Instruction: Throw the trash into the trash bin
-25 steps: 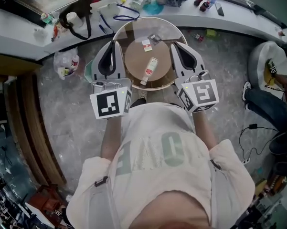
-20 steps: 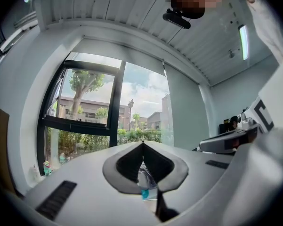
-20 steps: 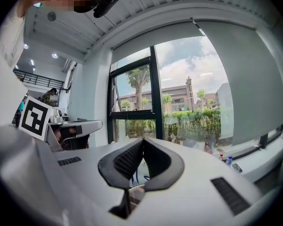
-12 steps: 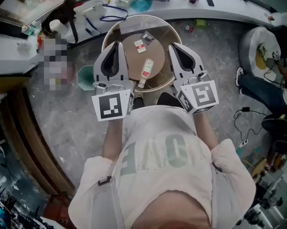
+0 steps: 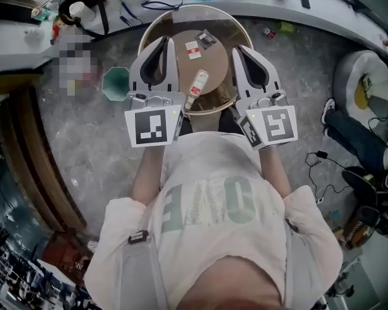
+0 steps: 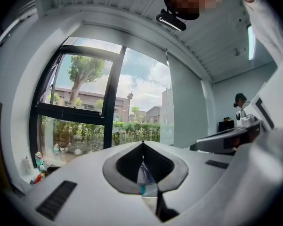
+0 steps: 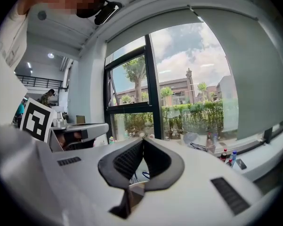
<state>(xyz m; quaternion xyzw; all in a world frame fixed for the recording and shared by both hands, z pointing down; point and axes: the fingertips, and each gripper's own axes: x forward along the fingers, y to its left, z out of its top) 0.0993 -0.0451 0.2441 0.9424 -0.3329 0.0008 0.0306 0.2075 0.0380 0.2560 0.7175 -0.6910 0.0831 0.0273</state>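
Head view, l. to r.: one green six-sided bin (image 5: 116, 82) on the floor just beside one round table (image 5: 216, 70). Left gripper (image 5: 163, 41) has its jaws together, nothing betw. them. Three bits of trash lie on the tabletop: small bottle (image 5: 198, 82), red-and-white card (image 5: 193, 47), dark packet (image 5: 208, 39). Right gripper (image 5: 237, 49) likewise has its jaws together, empty. The trash lies betw. the two grippers, untouched. Neither gripper view shows table, trash or bin. Left gripper view has a window (image 6: 84, 107) w/ trees; right gripper view has a window (image 7: 179, 102) & two small bottles (image 7: 224, 153) on a counter.
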